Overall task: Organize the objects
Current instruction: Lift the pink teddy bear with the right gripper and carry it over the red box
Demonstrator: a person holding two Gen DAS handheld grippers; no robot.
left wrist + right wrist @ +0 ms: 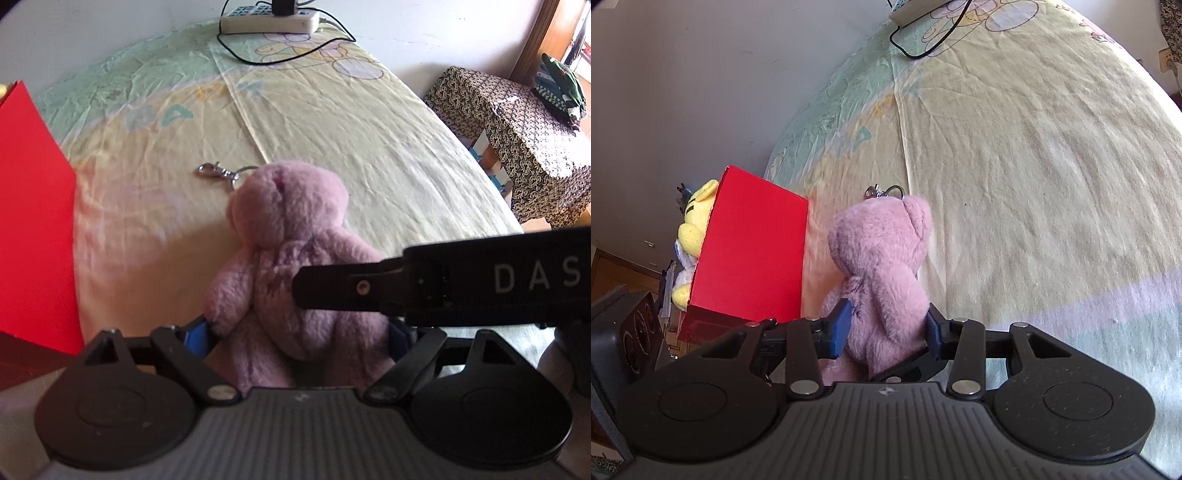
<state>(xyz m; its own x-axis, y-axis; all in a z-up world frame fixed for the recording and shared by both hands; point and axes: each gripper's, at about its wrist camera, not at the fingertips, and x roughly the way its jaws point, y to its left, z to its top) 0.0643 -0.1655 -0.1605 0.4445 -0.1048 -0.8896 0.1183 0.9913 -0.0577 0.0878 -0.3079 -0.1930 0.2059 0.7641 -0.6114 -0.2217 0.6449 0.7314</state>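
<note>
One yellow plush toy [692, 225] already sits in the red cardboard box [753, 251], while the fluffy pink plush bear [882, 273] lies on the bed sheet [1034, 184] beside it, grasped by the right tongs [886, 328] and also between the blue pads of the left tongs [299, 339], still to be packed.

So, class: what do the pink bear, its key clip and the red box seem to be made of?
Pink bear: plush fabric, fuzzy matte pile. Key clip: metal, judging by its shiny silver glints. Red box: probably cardboard, with flat, smooth matte walls and sharp folded edges.
</note>
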